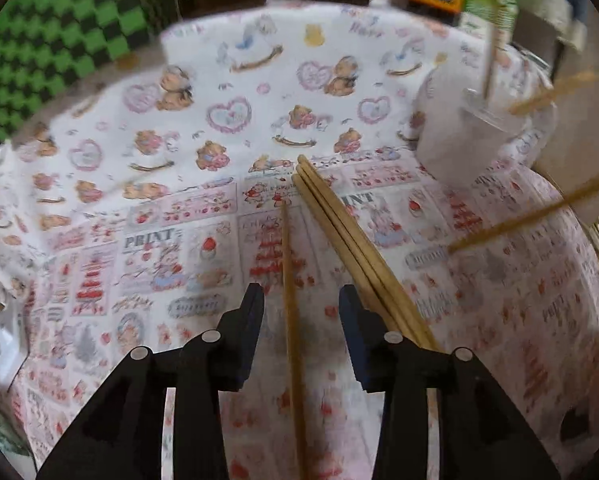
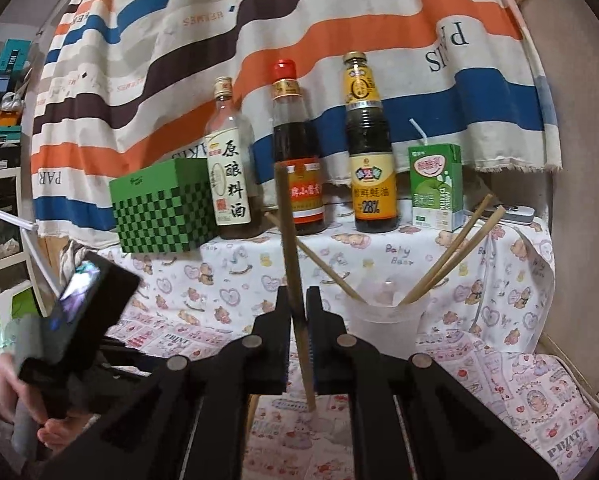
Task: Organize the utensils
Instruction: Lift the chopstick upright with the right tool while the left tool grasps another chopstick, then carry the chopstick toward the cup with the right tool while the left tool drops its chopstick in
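The step in hand is judged to be twofold: one chopstick (image 2: 289, 248) is to be dropped into the cup (image 2: 383, 318), and another is to be picked from the cloth (image 1: 119, 208).

In the right wrist view, the right gripper (image 2: 298, 312) is seen clamped on the chopstick, which stands nearly upright through the centre of the frame, its lower tip hanging just above the cloth. The cup lies right of centre, close beside the fingers, with three sticks already leaning in it. For a clean drop, the lower tip should be brought over the cup's mouth and lowered past the rim before the jaws are parted; the leaning sticks should be avoided, since the light cup could be tipped.

In the left wrist view, the left gripper (image 1: 301, 304) is held wide open, angled down over the cloth. A single stick (image 1: 289, 300) lies between its fingers at lower centre, not touched by either. A bundle of three (image 1: 339, 232) lies just to the right, passing under the right finger. Only the single stick should be closed on, squarely across its shaft, so that the bundle is not dragged along.

The left tool's handle (image 2: 75, 312) is seen at lower left of the right wrist view
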`<state>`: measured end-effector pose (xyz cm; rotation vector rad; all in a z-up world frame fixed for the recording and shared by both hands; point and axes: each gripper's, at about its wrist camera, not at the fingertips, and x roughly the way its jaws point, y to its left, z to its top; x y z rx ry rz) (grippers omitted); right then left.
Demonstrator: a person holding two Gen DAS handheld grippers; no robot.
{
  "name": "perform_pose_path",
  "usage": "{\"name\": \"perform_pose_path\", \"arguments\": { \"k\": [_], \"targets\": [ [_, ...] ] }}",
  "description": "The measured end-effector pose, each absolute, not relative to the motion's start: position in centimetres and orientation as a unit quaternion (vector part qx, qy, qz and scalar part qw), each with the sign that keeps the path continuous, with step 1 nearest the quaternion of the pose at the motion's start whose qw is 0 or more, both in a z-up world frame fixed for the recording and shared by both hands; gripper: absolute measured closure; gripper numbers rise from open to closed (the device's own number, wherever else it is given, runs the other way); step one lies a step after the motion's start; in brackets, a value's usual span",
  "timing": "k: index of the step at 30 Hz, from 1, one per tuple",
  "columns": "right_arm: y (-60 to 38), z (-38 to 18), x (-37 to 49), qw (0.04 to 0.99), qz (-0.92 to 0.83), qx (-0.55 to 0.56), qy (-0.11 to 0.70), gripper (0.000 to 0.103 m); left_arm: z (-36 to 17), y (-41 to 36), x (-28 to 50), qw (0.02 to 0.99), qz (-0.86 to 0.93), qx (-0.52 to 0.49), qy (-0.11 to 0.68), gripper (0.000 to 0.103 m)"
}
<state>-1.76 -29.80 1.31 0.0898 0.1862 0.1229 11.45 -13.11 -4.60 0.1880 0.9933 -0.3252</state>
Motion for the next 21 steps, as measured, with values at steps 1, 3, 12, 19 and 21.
{"name": "perform_pose_path", "arguments": {
  "k": [1,3,12,19,21],
  "targets": [
    [-30.1,1.3,-1.6,0.993,0.059,0.05,0.093,0.097,-4.9,-13.4,12.4,0.859,-0.149,0.089,0.482,0.064],
    [-30.5,1.4,-1.4,0.992,0.055,0.057,0.094,0.097,-5.4,-13.9,14.0,0.853,-0.133,0.096,0.495,0.066],
    [-32.3,2.2,-1.5,0.993,0.04,0.077,0.077,0.097,-6.6,-14.7,17.4,0.833,-0.118,0.076,0.535,0.098],
    [-33.4,3.3,-2.7,0.995,0.026,0.088,0.034,0.097,-0.4,-14.5,15.6,0.877,-0.126,0.062,0.46,0.098],
    [-33.9,3.5,-2.9,0.995,0.021,0.097,0.026,0.097,2.4,-14.3,14.3,0.893,-0.129,0.056,0.427,0.098]
  ]
}}
